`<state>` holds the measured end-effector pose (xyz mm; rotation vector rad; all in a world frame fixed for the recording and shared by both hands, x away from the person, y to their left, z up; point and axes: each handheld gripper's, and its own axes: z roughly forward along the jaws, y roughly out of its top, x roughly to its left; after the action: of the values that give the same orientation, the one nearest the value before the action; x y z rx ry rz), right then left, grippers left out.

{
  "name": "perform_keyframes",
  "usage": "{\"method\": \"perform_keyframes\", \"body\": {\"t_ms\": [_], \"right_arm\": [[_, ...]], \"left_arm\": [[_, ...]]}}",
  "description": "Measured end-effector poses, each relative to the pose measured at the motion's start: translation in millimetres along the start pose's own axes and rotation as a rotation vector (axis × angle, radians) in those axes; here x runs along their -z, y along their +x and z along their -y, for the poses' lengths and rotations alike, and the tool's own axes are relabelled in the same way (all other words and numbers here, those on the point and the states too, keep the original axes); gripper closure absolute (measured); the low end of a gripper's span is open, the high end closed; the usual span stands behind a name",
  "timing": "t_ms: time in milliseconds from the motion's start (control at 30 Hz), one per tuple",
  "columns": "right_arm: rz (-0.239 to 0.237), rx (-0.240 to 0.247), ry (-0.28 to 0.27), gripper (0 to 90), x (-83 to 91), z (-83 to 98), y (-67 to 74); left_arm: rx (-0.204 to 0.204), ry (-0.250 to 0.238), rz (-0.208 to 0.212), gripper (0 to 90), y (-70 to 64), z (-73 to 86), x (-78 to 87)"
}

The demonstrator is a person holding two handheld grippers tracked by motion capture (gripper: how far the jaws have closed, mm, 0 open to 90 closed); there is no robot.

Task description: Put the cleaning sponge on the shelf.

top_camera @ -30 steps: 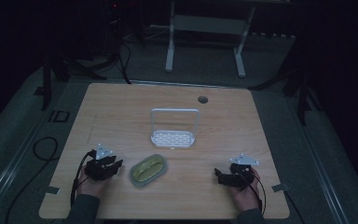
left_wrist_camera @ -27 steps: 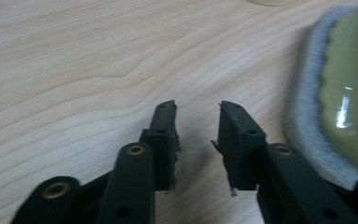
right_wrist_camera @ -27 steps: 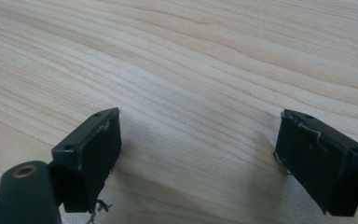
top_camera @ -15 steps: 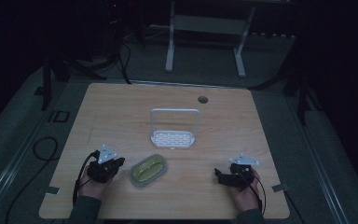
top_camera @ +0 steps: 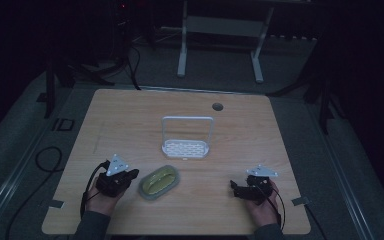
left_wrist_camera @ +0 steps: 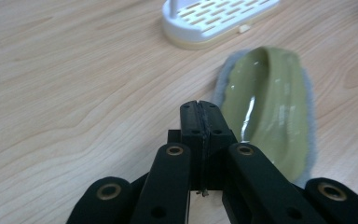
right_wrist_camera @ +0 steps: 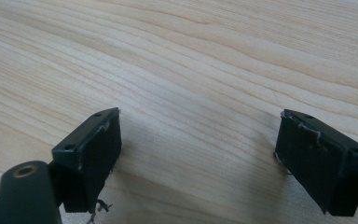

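Two grippers flank the green sponge [top_camera: 159, 182], which lies just in front of the white rack [top_camera: 186, 148]: left gripper [left_wrist_camera: 200, 112], jaws just snapped together on nothing, has lifted slightly beside the sponge, probably a missed grasp, while right gripper [right_wrist_camera: 198, 156] rests gaping, well apart.

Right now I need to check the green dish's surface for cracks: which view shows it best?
The left gripper view: the green dish lies close and well lit, its glossy inside and grey rim plain beside the shut left tongs. The high view shows it small and dim. The right gripper view looks at bare table.
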<state>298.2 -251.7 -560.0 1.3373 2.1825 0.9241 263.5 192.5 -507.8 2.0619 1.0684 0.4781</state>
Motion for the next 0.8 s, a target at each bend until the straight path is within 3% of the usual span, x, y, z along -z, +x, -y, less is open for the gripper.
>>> {"method": "perform_keyframes", "body": {"t_ms": [367, 667, 800], "right_arm": [[0.000, -0.001, 0.000, 14.0, 0.0, 0.0, 0.1], [0.000, -0.001, 0.000, 14.0, 0.0, 0.0, 0.1], [0.001, 0.000, 0.000, 14.0, 0.0, 0.0, 0.1]], "left_arm": [[-0.070, 0.007, 0.055, 90.0, -23.2, -20.4, -1.2], [-0.101, 0.014, 0.088, 89.9, -34.4, -30.9, -4.5], [-0.140, 0.037, 0.114, 89.9, -45.9, -39.2, -13.2]]}}
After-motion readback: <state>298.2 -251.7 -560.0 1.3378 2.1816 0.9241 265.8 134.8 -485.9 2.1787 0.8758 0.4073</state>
